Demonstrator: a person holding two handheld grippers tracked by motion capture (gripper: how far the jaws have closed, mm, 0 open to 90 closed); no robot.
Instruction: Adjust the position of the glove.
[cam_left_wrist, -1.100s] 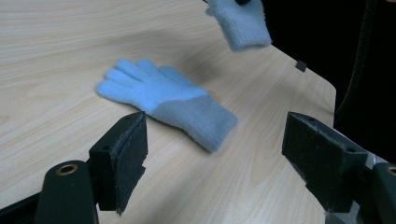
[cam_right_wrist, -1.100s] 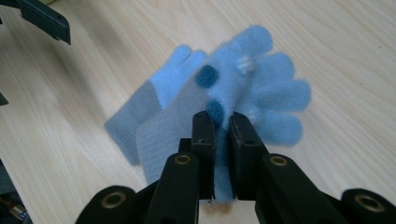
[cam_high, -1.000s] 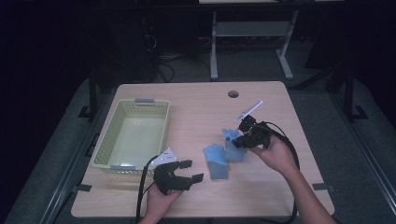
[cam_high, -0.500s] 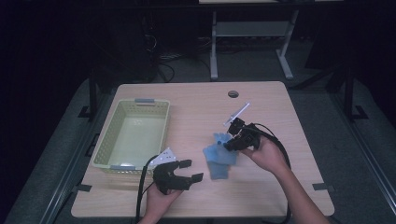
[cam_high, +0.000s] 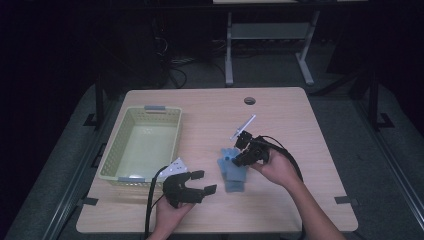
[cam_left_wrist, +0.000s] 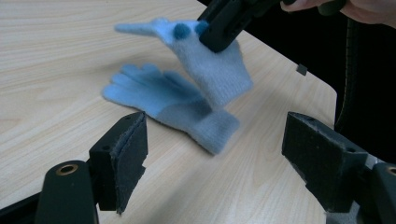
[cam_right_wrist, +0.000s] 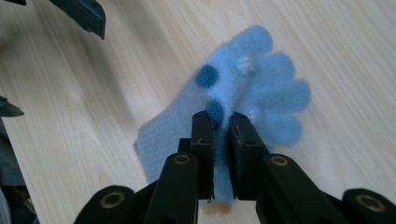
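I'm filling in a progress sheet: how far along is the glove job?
Done: nothing lies in the green basket so far. In hand: the right gripper is shut on one light blue glove, lifted above the second glove, which lies flat on the table. Left: probably both gloves go into the basket; the left gripper waits open.

A pale wood-grain counter (cam_high: 280, 115) with rounded corners and a round cable hole (cam_high: 249, 100) near its far edge stands on grey carpeted floor (cam_high: 345, 100). Light falls on the counter alone; the room beyond is dark. Behind it stands a white metal frame (cam_high: 267, 37), with cables (cam_high: 175, 70) lying on the floor.
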